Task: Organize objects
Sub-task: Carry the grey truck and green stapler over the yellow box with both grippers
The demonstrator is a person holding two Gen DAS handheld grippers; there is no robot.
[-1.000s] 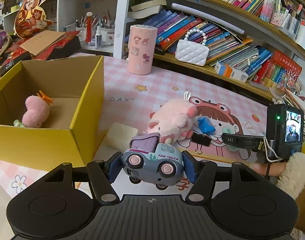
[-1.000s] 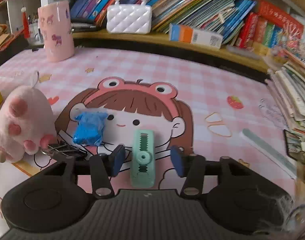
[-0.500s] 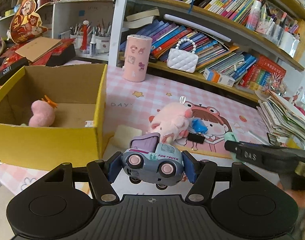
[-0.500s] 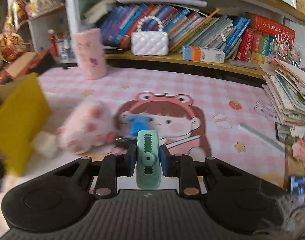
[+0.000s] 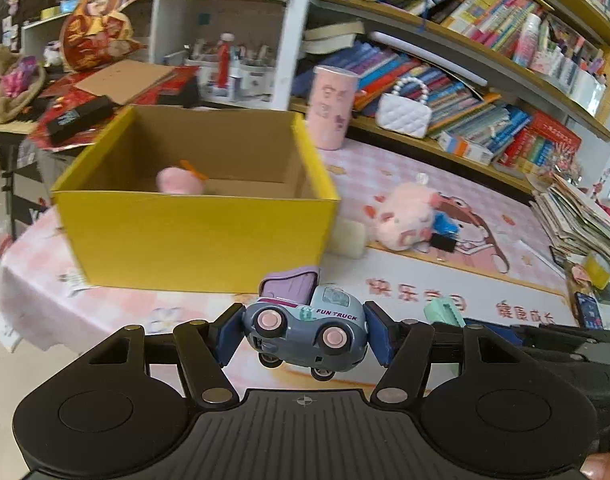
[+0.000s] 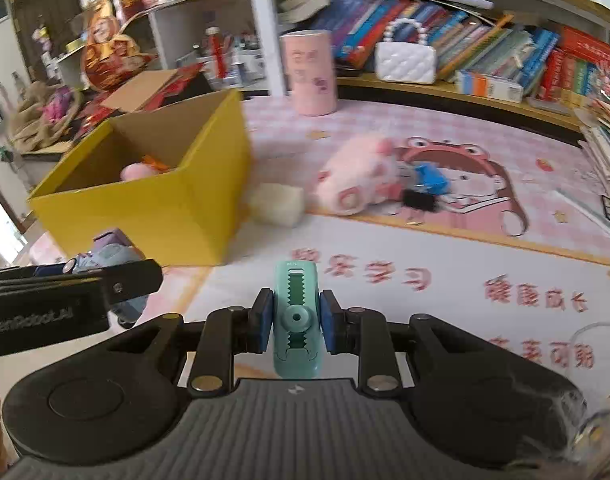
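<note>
My left gripper (image 5: pixel 303 330) is shut on a grey-blue toy truck (image 5: pixel 305 332) with a purple bed, held in the air before the near wall of the yellow cardboard box (image 5: pixel 197 236). My right gripper (image 6: pixel 295 320) is shut on a mint green eraser case (image 6: pixel 296 320), lifted over the pink mat to the right of the box (image 6: pixel 153 208). A small pink plush (image 5: pixel 181 180) lies inside the box. The left gripper with the truck (image 6: pixel 105 258) shows at the left of the right wrist view. The green case (image 5: pixel 445 312) peeks in at the right of the left wrist view.
A pink plush pig (image 6: pixel 357 184), a blue crumpled thing (image 6: pixel 429 178), a black binder clip (image 6: pixel 419 202) and a pale sponge (image 6: pixel 275 204) lie on the mat right of the box. A pink cup (image 6: pixel 309 76) and white purse (image 6: pixel 405 60) stand by the bookshelf. Stacked papers (image 5: pixel 577 220) fill the right edge.
The right gripper closed on the green case, lifted it and swung left toward the box. The left gripper carried the truck back and left, so the box now fronts it.
</note>
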